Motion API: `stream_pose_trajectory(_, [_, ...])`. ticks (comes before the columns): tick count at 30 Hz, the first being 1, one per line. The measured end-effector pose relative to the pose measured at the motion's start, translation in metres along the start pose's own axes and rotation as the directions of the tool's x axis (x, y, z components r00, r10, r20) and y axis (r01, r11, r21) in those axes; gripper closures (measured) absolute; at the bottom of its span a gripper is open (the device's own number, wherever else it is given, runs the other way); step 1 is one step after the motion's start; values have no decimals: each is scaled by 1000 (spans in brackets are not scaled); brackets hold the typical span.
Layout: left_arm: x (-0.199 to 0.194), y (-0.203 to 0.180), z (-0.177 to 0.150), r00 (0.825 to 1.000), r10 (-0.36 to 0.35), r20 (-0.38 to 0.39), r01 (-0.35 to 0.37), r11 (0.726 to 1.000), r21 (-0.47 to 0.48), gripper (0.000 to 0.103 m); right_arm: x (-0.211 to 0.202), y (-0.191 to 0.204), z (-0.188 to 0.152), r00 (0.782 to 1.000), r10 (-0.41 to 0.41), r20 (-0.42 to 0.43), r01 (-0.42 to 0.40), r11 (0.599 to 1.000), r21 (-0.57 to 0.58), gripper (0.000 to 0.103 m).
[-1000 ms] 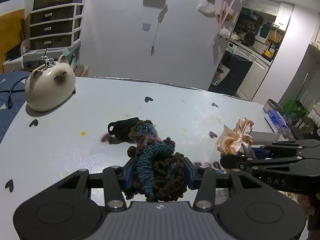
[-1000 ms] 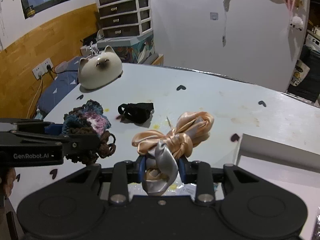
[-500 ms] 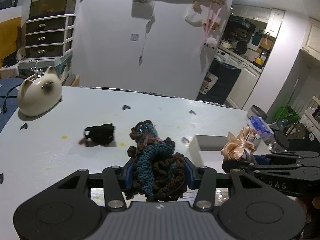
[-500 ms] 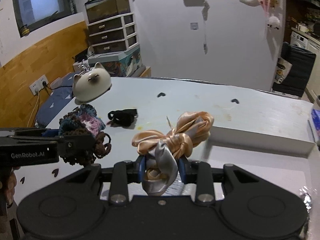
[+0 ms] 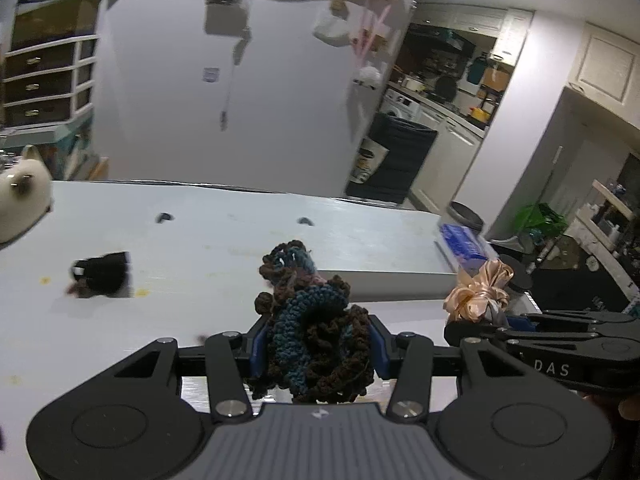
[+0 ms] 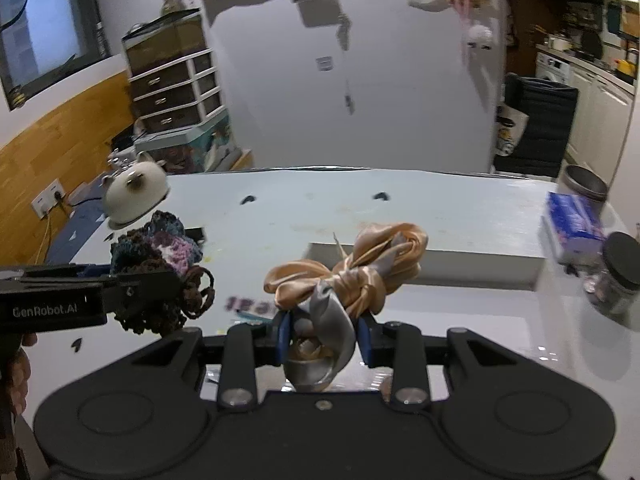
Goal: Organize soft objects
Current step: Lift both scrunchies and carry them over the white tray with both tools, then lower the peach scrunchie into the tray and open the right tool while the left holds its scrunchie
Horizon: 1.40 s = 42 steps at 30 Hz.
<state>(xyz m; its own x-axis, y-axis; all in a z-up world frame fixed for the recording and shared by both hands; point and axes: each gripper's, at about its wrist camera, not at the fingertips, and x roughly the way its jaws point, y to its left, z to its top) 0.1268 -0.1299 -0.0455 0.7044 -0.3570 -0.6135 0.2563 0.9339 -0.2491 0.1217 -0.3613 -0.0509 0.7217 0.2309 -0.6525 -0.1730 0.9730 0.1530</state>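
Crochet scrunchie [image 5: 316, 320]: brown and teal yarn, pinched between the left gripper [image 5: 316, 344] pads, lifted over the white table [image 5: 224, 240].
Satin scrunchie [image 6: 352, 272]: peach and grey, clamped in the right gripper [image 6: 322, 338].
White box [image 6: 440, 268]: at twelve o'clock of the right gripper.
Black scrunchie [image 5: 102, 274]: on the table, ten o'clock of the left gripper.

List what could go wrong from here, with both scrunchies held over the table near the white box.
1. The satin scrunchie is pinched by only a small part in the right gripper; most of it flops forward and might slip out.
2. The left gripper and the crocheted scrunchie travel close beside the right one, so the two could bump or tangle over the white box.
3. A glass jar stands right of the box and might be knocked.
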Motion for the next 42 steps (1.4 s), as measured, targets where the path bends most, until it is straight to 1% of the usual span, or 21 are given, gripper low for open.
stream_pose_trajectory(9, [46, -61, -9, 994, -93, -54, 94, 996, 1, 53, -22, -70, -7, 998, -56, 8, 55, 997, 48, 69])
stream_pose_trajectory(16, [91, -104, -16, 980, -165, -111, 164, 986, -12, 53, -27, -122, -11, 996, -89, -1, 88, 992, 89, 69])
stream_pose_trajectory(19, [113, -119, -17, 972, -189, -137, 189, 982, -13, 53, -25, -139, -11, 995, -97, -7, 97, 990, 105, 69])
stream_pose_trajectory(25, [158, -137, -16, 950, -227, -213, 228, 973, -22, 53, -17, -165, -6, 995, -97, -22, 99, 986, 135, 68])
stream_pose_trajectory(30, [193, -144, -16, 927, -251, -278, 255, 967, -23, 53, 3, -180, -1, 995, -80, -57, 87, 987, 134, 68])
stream_pose_trajectory(33, [213, -148, -20, 904, -269, -332, 278, 960, -20, 52, 22, -187, 4, 994, -58, -96, 69, 991, 111, 67])
stream_pose_trajectory(37, [232, -151, -29, 878, -268, -396, 289, 957, -7, 52, 49, -193, 10, 990, -32, -141, 43, 996, 75, 67])
stream_pose_trajectory(39, [239, -151, -33, 870, -266, -416, 289, 957, -7, 51, 63, -194, 14, 987, -23, -161, 31, 998, 49, 66])
stream_pose_trajectory(40, [243, -151, -35, 866, -263, -424, 286, 958, -9, 49, 72, -195, 17, 985, -13, -173, 19, 999, 33, 65])
stream_pose_trajectory(42, [246, -150, -38, 865, -266, -425, 287, 958, -15, 48, 87, -196, 20, 981, -6, -195, 6, 1000, 3, 65])
